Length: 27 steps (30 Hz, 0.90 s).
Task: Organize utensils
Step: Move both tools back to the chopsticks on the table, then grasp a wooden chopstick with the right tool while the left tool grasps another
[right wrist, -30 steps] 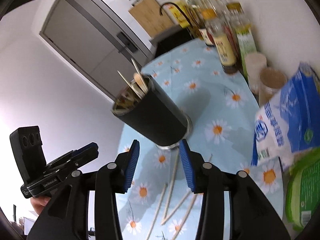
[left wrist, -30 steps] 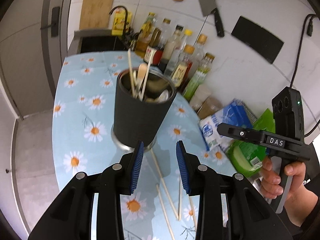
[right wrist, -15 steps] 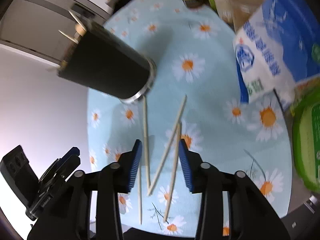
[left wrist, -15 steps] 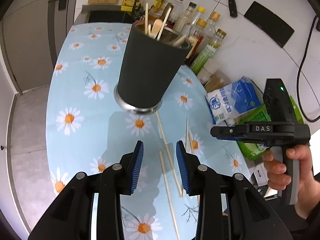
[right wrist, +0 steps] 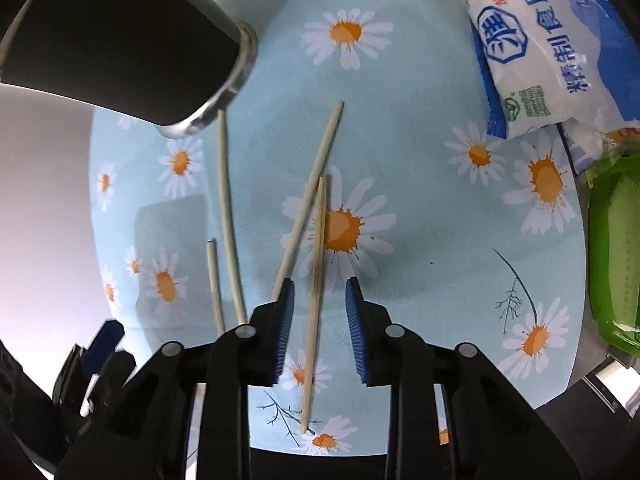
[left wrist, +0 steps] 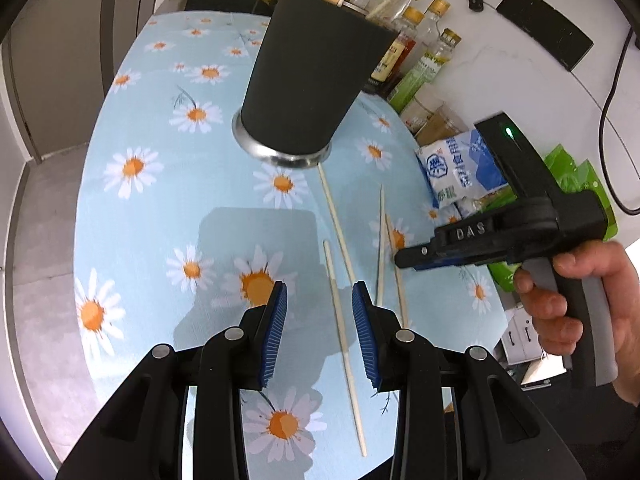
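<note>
On table (right wrist: 420, 184) | chopsticks (right wrist: 316, 280) straddled by wide right gripper (right wrist: 320, 320) | left gripper (left wrist: 320, 328) wide, nothing held | holder (left wrist: 308, 76) upright

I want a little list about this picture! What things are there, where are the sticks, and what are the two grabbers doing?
Table: round, blue daisy cloth
Holder: dark cup standing upright, utensils poking out of the top
Loose chopsticks: four lying flat on the cloth near the cup
Left gripper: open, one chopstick lying between its fingers
Right gripper: open, another chopstick lying between its fingers
Held: nothing gripped
Beside the table: blue and white bag, green packet, bottles
</note>
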### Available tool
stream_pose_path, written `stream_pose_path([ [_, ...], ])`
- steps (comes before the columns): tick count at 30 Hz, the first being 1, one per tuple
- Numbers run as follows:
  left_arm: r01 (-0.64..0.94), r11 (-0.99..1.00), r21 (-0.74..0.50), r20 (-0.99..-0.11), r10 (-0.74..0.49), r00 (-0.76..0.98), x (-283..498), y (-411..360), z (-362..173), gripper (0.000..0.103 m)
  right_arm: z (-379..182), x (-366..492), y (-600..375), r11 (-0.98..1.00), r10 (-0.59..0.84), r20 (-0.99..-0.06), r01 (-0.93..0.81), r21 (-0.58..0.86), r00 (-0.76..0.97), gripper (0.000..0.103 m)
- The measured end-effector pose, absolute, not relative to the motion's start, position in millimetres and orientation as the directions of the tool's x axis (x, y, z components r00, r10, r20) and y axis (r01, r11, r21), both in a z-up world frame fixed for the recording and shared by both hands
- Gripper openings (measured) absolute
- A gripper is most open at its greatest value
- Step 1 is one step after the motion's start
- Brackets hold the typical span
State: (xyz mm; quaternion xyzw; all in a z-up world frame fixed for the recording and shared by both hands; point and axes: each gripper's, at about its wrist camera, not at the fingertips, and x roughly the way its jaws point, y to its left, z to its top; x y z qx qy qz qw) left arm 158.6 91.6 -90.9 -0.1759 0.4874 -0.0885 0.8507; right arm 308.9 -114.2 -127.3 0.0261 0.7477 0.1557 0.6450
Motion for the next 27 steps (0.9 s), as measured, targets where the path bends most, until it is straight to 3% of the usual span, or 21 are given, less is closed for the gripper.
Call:
stream_pose_path([
  [10, -0.027, 0.9, -0.436, -0.785, -0.366, 0.499, 160.6, 98.4, -101.0, 0.033, -135.7, 310.7, -77.2, 0.97, 0.079, -0.989, -0.218, 0.104, -0.124, 0.023],
  [14, -0.044, 0.879, -0.475, -0.769, -0.39, 0.506, 166.0, 103.7, -103.5, 0.032, -137.5, 308.3, -64.1, 0.974, 0.023, -0.995, -0.223, 0.046, -0.101, 0.01],
  [17, -0.04, 0.877, -0.479, -0.769, -0.397, 0.502, 169.0, 101.7, -104.8, 0.033, -139.7, 308.2, -63.4, 0.977, 0.035, -0.994, -0.205, 0.057, -0.107, 0.006],
  [27, -0.022, 0.894, -0.447, -0.805, -0.391, 0.447, 175.0, 86.1, -111.0, 0.033, -134.7, 311.3, -96.5, 0.971, 0.128, -0.985, -0.189, 0.149, -0.12, 0.006],
])
